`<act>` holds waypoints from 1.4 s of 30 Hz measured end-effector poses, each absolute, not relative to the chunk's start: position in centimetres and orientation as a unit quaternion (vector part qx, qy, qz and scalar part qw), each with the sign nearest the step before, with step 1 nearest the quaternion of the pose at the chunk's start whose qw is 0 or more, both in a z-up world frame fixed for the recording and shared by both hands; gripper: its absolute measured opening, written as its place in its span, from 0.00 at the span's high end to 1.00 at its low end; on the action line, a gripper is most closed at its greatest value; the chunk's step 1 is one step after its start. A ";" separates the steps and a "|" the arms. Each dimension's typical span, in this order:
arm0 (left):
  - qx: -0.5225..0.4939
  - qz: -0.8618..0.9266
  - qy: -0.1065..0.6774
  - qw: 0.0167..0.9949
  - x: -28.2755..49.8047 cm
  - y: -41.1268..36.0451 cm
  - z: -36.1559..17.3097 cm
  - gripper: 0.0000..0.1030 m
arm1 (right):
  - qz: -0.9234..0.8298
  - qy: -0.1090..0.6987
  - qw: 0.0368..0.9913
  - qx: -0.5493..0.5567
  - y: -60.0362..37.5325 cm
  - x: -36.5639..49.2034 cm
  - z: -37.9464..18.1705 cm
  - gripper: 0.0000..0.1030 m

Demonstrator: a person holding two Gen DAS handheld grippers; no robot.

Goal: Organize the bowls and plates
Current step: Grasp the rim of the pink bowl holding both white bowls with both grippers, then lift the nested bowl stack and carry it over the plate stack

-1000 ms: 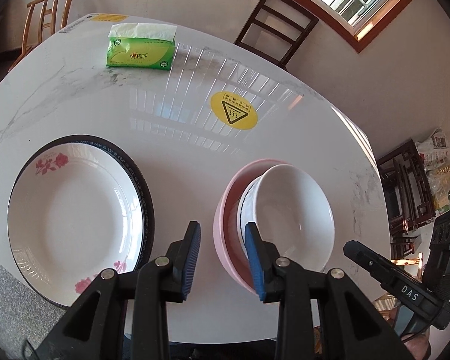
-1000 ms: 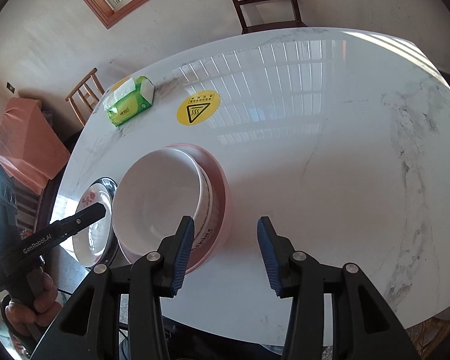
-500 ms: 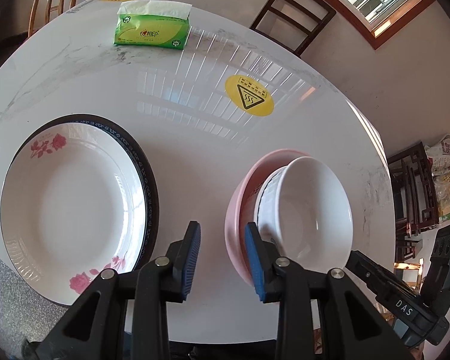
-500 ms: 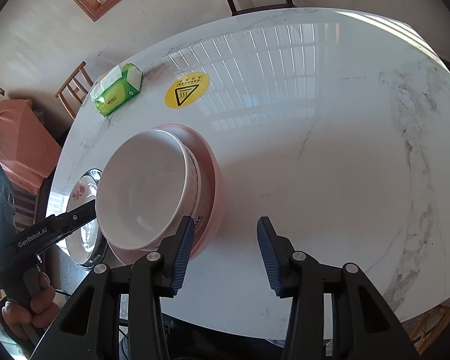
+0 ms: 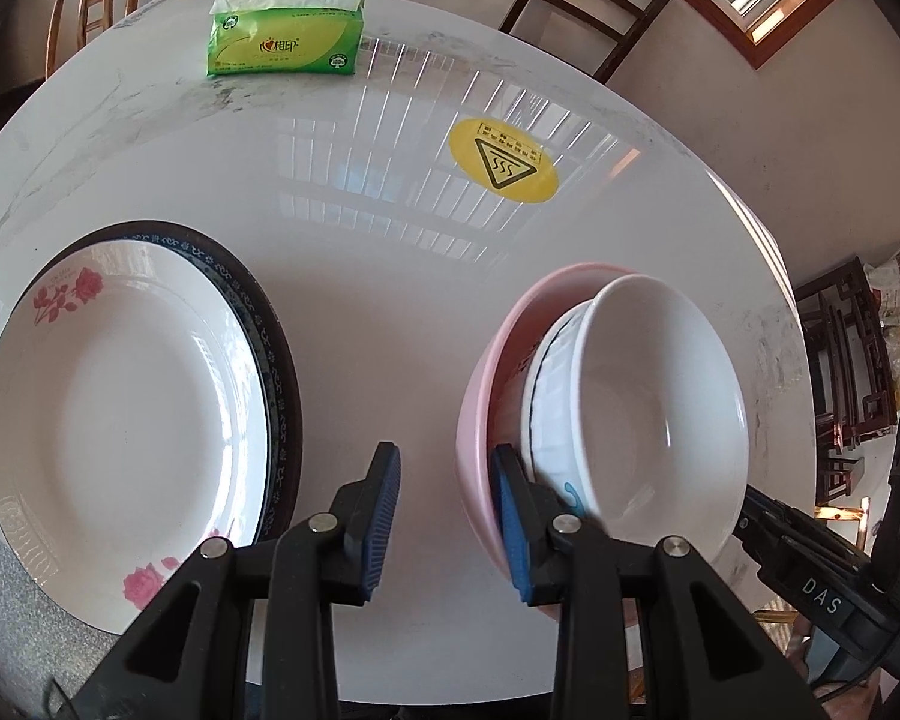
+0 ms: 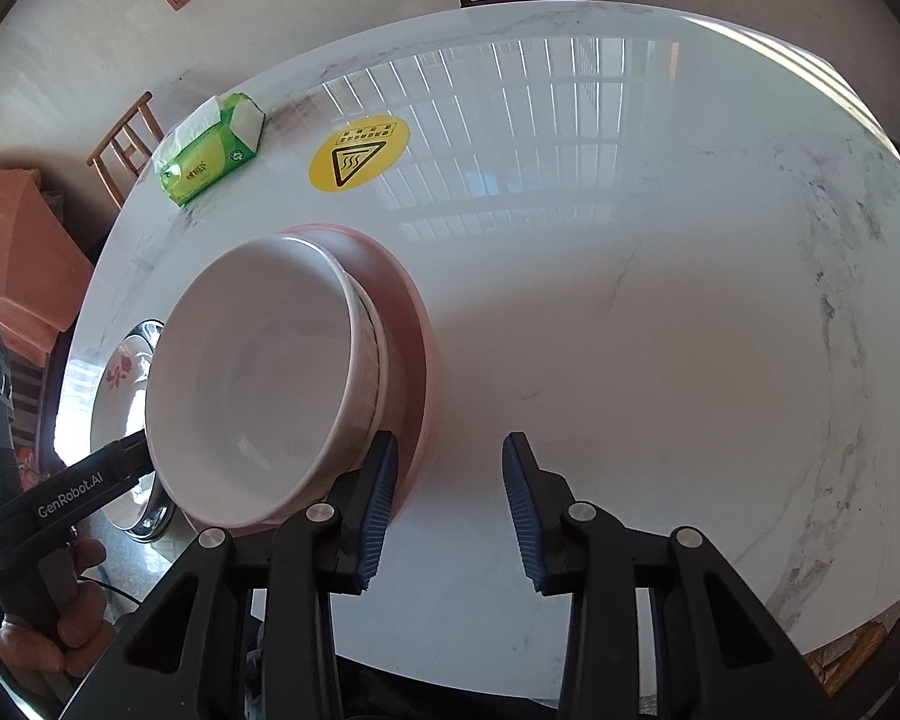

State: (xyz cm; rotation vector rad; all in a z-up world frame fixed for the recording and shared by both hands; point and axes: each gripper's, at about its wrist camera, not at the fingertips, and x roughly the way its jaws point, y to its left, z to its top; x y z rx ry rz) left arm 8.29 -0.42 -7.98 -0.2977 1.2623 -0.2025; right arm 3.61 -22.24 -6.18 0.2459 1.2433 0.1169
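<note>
A pink bowl [image 5: 480, 408] [image 6: 411, 360] stands on the white marble table [image 5: 360, 252] with two white bowls [image 5: 660, 420] [image 6: 252, 372] nested in it. Left of it, a white plate with red flowers [image 5: 120, 420] lies on a dark blue-rimmed plate [image 5: 279, 396]. My left gripper [image 5: 447, 516] straddles the pink bowl's left wall: one finger is inside the bowl, the other pad stands clear of it. My right gripper [image 6: 450, 510] straddles the opposite wall, and its jaws are closing. Its outer pad does not touch the bowl.
A green tissue pack [image 5: 282, 42] and a yellow warning sticker [image 5: 503, 162] lie further back on the table. Wooden chairs [image 5: 582, 6] stand beyond the far edge. A hand [image 6: 48, 630] holds the left gripper's handle. The table's right half [image 6: 660, 330] is bare marble.
Both grippers have sunk towards the pink bowl, which now looks larger in both views. The right gripper's jaws have narrowed a little. The bowls and plates have not moved.
</note>
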 end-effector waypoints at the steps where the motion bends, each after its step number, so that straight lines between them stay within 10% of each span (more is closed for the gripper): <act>1: -0.133 -0.092 0.587 0.793 8.4 -0.5 -8.0 0.69 | 0.055 0.584 0.802 0.114 -22.2 3.8 -6.3 0.66; 23: -0.106 -0.101 0.572 0.807 9.0 -0.9 -8.3 0.69 | 0.042 0.585 0.805 0.092 -21.8 5.1 -7.0 0.61; 31: -0.099 -0.099 0.570 0.809 9.1 -1.1 -8.3 0.71 | 0.056 0.579 0.807 0.100 -20.8 5.2 -6.7 0.85; 42: -0.081 -0.105 0.562 0.816 9.0 -2.1 -7.9 0.89 | 0.049 0.576 0.807 0.118 -20.9 5.0 -6.7 0.86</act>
